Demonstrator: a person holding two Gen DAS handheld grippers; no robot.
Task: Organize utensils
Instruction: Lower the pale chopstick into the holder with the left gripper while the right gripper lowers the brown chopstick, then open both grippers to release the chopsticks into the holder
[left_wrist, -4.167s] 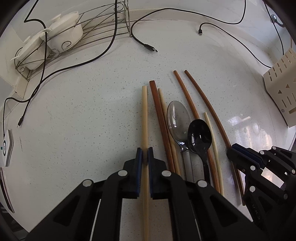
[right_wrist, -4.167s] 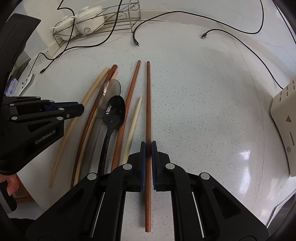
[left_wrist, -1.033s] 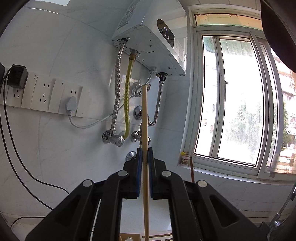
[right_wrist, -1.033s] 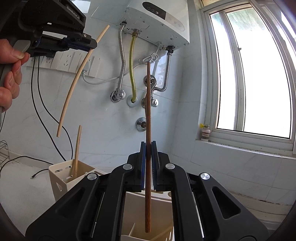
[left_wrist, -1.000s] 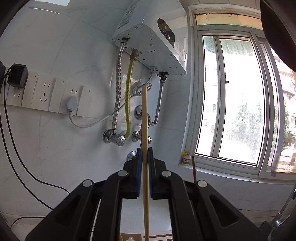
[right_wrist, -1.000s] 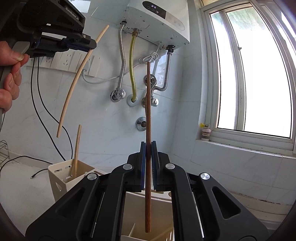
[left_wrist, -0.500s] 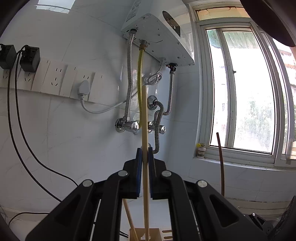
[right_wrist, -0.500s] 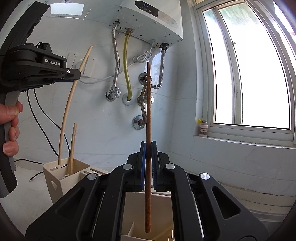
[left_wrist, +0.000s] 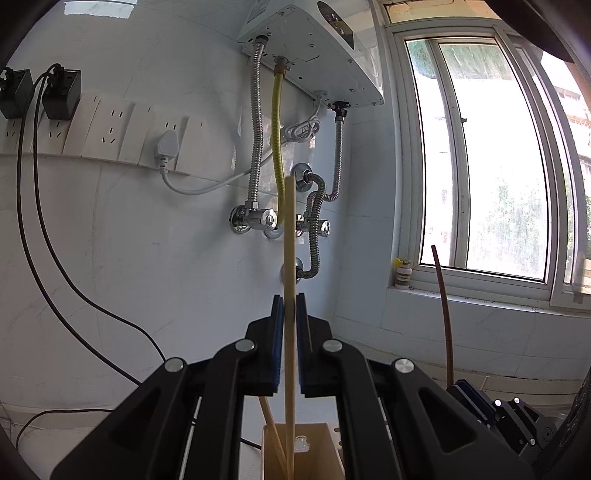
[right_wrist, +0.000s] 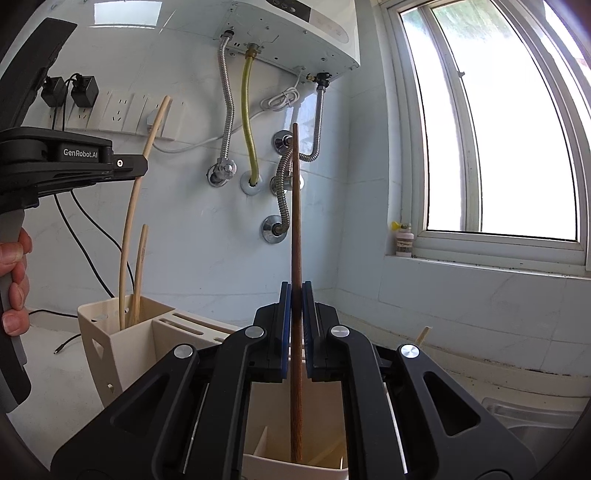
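Note:
My left gripper (left_wrist: 290, 306) is shut on a pale chopstick (left_wrist: 290, 240) that stands upright. Its lower end sits inside the left compartment of the beige holder (left_wrist: 317, 454), beside another pale chopstick (left_wrist: 269, 421). The right wrist view shows that gripper (right_wrist: 140, 166) at the left, a hand on its handle, the pale chopstick (right_wrist: 127, 236) reaching into the holder (right_wrist: 110, 350). My right gripper (right_wrist: 295, 291) has its jaws opening. A dark brown chopstick (right_wrist: 295, 221) stands loose between them, its tip in the near compartment (right_wrist: 258, 465).
A white water heater (right_wrist: 295, 29) with metal and yellow hoses hangs on the tiled wall ahead. A window (right_wrist: 498, 129) is at the right, a small bottle (right_wrist: 402, 240) on its sill. Sockets and black cables (left_wrist: 37, 221) run along the left wall.
My left gripper has come down with the pale chopstick, whose lower end went from above the holder into its left compartment. The right gripper's pads have parted slightly around the dark chopstick.

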